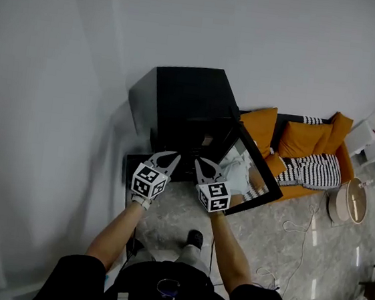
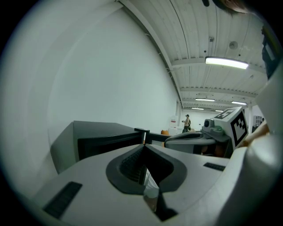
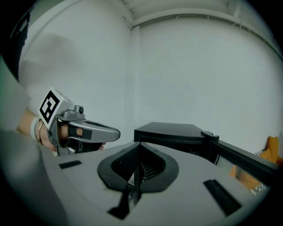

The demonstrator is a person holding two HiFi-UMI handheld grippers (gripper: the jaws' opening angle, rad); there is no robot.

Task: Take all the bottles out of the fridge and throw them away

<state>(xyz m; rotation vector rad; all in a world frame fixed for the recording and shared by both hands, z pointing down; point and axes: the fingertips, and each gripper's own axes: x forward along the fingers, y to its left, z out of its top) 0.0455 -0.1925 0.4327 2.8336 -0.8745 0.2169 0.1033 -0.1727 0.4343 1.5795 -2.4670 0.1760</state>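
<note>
Fridge (image 1: pixel 186 102), boxy and black, stands before left gripper (image 1: pixel 172 156) and right gripper (image 1: pixel 199 162), ribbed jaws pressed together.

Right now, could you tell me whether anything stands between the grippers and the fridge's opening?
Nothing visible does. The fridge has its door swung open to the right; the left gripper and right gripper hang before its dark opening. What is inside cannot be seen.
</note>
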